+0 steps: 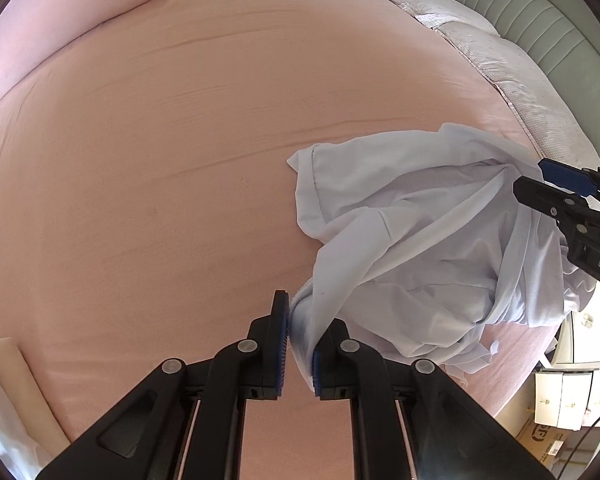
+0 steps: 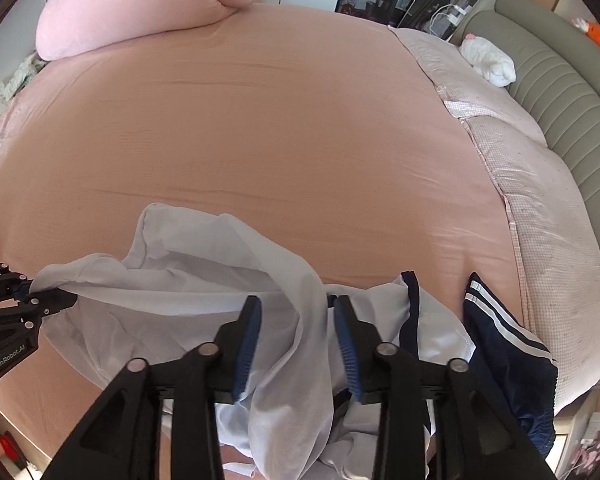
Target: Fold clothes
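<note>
A crumpled white garment lies near the front edge of the peach bed sheet. My left gripper is shut on a bunched edge of it, which rises from the sheet between the blue pads. In the right wrist view the same white garment stretches from the left gripper across to my right gripper. The right jaws stand apart, and a fold of white cloth hangs loosely between them without being pressed. A navy part with white stripes lies at the garment's right side.
A pink rolled duvet sits at the far left of the bed. Pale checked pillows and a grey-green padded headboard run along the right, with a white plush toy on them. The bed's edge drops off near the bottom right.
</note>
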The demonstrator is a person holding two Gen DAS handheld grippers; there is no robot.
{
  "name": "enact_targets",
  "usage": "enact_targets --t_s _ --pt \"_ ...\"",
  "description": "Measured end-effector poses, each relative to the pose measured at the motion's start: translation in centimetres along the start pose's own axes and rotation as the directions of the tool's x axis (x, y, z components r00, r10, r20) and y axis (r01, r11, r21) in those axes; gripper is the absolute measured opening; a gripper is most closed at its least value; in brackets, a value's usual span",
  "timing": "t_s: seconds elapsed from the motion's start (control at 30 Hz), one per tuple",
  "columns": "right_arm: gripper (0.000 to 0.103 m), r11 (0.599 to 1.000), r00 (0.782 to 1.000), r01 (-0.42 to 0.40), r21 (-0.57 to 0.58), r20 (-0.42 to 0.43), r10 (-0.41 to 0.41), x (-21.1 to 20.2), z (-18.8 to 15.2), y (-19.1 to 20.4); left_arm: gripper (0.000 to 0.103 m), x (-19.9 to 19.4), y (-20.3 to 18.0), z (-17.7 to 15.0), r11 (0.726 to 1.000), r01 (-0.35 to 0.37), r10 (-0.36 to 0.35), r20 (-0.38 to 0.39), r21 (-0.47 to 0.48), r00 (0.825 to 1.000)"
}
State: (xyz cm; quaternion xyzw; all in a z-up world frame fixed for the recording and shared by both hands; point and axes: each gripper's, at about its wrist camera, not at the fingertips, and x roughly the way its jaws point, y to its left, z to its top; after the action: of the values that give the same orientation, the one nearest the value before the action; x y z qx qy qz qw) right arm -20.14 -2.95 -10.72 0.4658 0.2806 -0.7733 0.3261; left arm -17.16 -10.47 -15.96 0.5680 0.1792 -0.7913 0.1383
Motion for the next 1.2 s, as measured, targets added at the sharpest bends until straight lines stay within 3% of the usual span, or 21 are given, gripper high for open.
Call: enact_targets --t_s 0.2,0.4,0.57,0.8,0.97,1.2 --pt "0.051 0.986 0.992 -0.116 -0.117 0.031 0.120 -2.5 -2.1 3.5 0.008 0.0 1.3 -1.1 0.998 0.052 -0.053 -0.012 -0.031 0.999" --pt "0.051 0.941 0.962 -0.274 -0.201 -0.039 0.272 -0.8 -5.4 6.8 0.008 -1.1 2.8 -2.0 0.990 0.107 -0.110 -0.030 -0.086 0.993" --pt "0.051 0.920 0.966 -0.258 -0.295 -0.113 0.235 1.1 -8.1 9.0 0.008 -2.0 3.7 -2.6 0.983 0.151 -0.152 0.003 -0.104 0.988" --pt "0.051 0.903 0.977 -0.213 -0.372 -0.101 0.189 2.6 -9.5 10.4 0.008 -2.0 4.5 -3.1 0.972 0.189 -0.190 0.006 -0.137 0.982" --pt "0.051 0.888 0.991 -0.132 -0.441 -0.054 0.120 3.4 -10.0 12.0 0.008 -2.3 4.4 -2.8 0.966 0.213 -0.215 0.005 -0.147 0.977" --pt "0.051 0.914 0.983 -0.181 -0.363 -0.073 0.166 4.6 -9.1 11.8 0.008 -3.0 3.8 -2.9 0.970 0.207 -0.206 0.017 -0.126 0.978"
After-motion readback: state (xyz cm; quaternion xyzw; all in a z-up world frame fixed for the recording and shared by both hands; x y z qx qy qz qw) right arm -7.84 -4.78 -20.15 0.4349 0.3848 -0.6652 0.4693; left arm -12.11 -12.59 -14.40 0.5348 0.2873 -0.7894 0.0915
